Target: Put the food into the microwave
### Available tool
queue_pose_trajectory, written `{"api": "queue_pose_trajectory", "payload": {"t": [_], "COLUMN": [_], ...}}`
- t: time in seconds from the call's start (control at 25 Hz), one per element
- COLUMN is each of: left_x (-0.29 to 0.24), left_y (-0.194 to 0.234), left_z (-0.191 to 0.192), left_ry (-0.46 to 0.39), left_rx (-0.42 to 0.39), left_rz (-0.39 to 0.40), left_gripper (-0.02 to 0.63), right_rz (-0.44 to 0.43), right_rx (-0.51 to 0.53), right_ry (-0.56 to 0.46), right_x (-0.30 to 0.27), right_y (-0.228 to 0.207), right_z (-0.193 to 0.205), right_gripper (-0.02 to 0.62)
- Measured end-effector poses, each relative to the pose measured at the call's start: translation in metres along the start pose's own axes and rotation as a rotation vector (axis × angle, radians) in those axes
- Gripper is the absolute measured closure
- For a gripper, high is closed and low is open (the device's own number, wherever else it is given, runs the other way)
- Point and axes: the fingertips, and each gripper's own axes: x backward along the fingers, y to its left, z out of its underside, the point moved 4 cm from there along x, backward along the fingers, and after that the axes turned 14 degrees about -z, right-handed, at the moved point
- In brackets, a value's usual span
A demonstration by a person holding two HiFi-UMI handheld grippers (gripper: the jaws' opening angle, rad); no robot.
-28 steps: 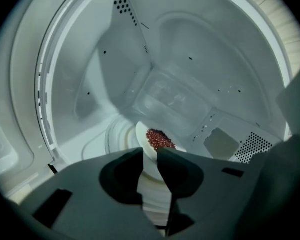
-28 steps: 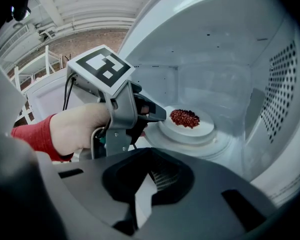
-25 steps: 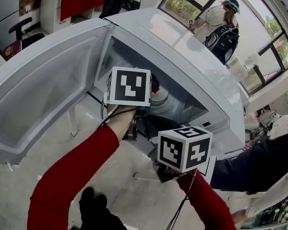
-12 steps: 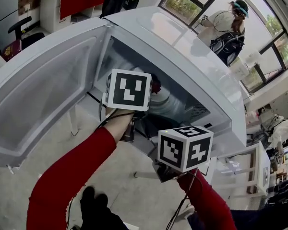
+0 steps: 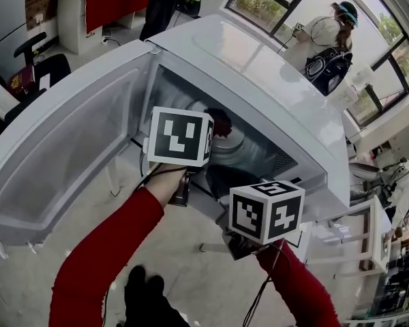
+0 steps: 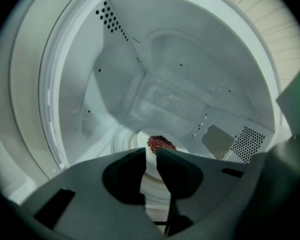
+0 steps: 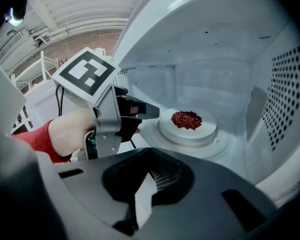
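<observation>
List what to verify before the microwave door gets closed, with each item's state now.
1. Food on the plate, inside the microwave: ok.
2. Plate flat on the turntable: ok.
3. Left gripper free of the plate: ok, its jaws stand slightly apart with nothing between them.
4. Left gripper clear of the door's path: not ok, it hangs at the mouth of the cavity.
5. Right gripper free to push: ok, shut and empty, outside the cavity.
6. Door swung wide, nothing on it: ok.
</observation>
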Motion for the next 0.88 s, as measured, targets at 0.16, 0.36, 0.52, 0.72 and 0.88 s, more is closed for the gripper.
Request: {"api": "queue_pose_trajectory", "payload": {"t": [0.16, 0.36, 0.52, 0.72, 0.88], "left_x": [0.011, 0.019, 0.03, 0.054, 0.082], "left_y": [0.006, 0.012, 0.009, 0.004, -0.002], "left_z": [0.002, 0.001, 0.0, 0.006, 0.015], "left_ry": [-0.006, 0.02, 0.03, 0.041, 0.05], "left_rx": [0.033, 0.127, 0.133, 0.125, 0.15], "left_rz": [0.041, 0.147, 0.193, 0.262, 0.318], "left_gripper": [0.584, 0.595, 0.596, 0.595, 0.595], "right_rz": [-0.011, -0.009, -0.018, -0.064, -0.095], "right_rx": [-0.023, -0.034, -0.049, -0.087, -0.125], "right_ry": [-0.022, -0.042, -0.061, -0.108, -0.158], "right_x": [-0.001, -0.001, 0.004, 0.014, 0.037], "right_y": [0.009, 0.018, 0.025, 0.044, 0.059], "right_z": [-0.002, -0.011, -0.01, -0.007, -0.004], "right_gripper": [0.581, 0.581, 0.581, 0.582, 0.581]}}
